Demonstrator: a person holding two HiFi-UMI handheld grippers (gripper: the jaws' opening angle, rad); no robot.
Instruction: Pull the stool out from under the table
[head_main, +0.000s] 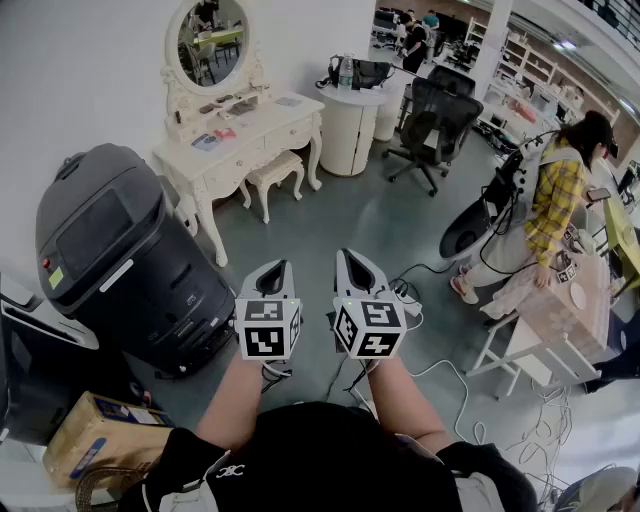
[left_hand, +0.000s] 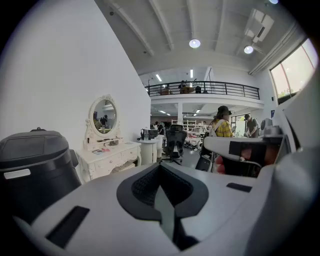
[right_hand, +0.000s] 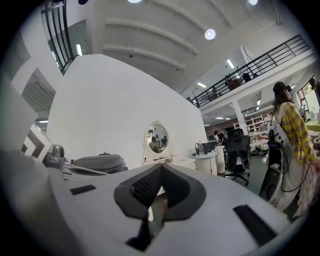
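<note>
A white dressing table (head_main: 240, 135) with an oval mirror stands against the wall at the far left. The white cushioned stool (head_main: 275, 171) sits partly tucked under its right end. In the left gripper view the stool (left_hand: 125, 167) shows small under the table (left_hand: 107, 157), far ahead. My left gripper (head_main: 273, 268) and right gripper (head_main: 350, 258) hover side by side in mid-air, well short of the stool. Both are shut with nothing in them. The jaws of each meet in a thin line in the left gripper view (left_hand: 160, 166) and the right gripper view (right_hand: 161, 168).
A big black machine (head_main: 120, 260) stands on the left between me and the dressing table. A cardboard box (head_main: 95, 440) lies near my left elbow. Cables and a power strip (head_main: 405, 295) trail over the floor. An office chair (head_main: 435, 120), a round cabinet (head_main: 350, 125) and a person in yellow plaid (head_main: 555, 200) are further off.
</note>
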